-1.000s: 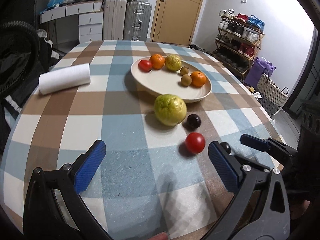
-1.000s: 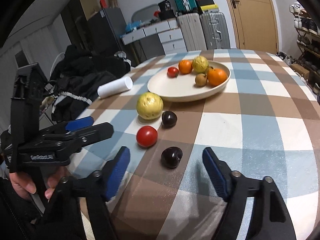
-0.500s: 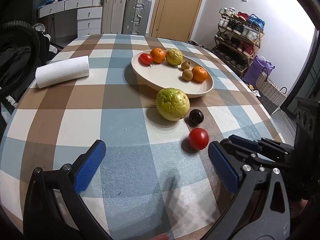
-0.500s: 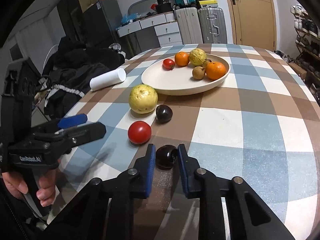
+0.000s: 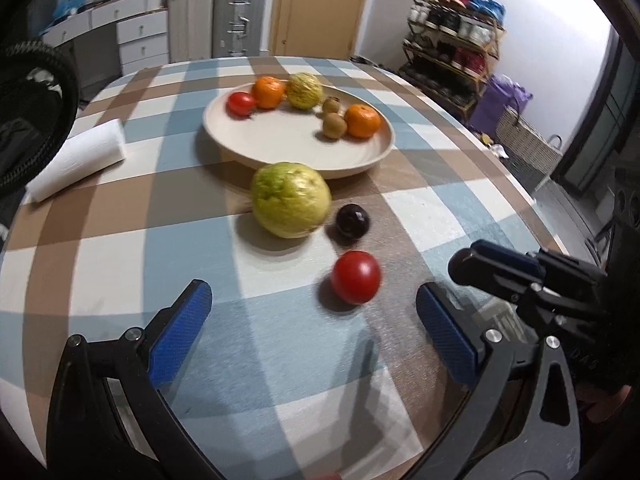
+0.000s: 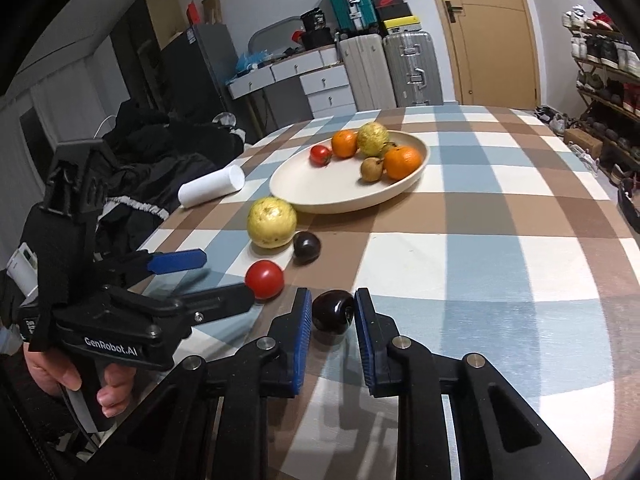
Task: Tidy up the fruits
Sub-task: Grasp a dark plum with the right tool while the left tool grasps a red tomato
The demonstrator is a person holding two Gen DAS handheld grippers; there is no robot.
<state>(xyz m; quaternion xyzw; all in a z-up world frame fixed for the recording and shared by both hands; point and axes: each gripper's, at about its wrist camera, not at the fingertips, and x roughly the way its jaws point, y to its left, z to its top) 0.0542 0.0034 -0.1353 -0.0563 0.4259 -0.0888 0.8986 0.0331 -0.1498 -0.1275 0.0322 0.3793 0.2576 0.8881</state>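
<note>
My right gripper is shut on a dark plum, low over the checked cloth. A red tomato lies just left of it. My left gripper is open, with the same tomato a little ahead of its blue pads and right of centre. Behind the tomato lie a second dark plum and a big green guava. The cream plate farther back holds a tomato, two oranges, a small guava and two brown fruits.
A white paper roll lies on the table at the left. A finger of the right gripper reaches in from the right. A hand holds the left gripper's grip. Dark clothes are piled beyond the table's left edge.
The right gripper went from open around the dark plum to shut on it. The left gripper moved forward, so the tomato and guava look nearer.
</note>
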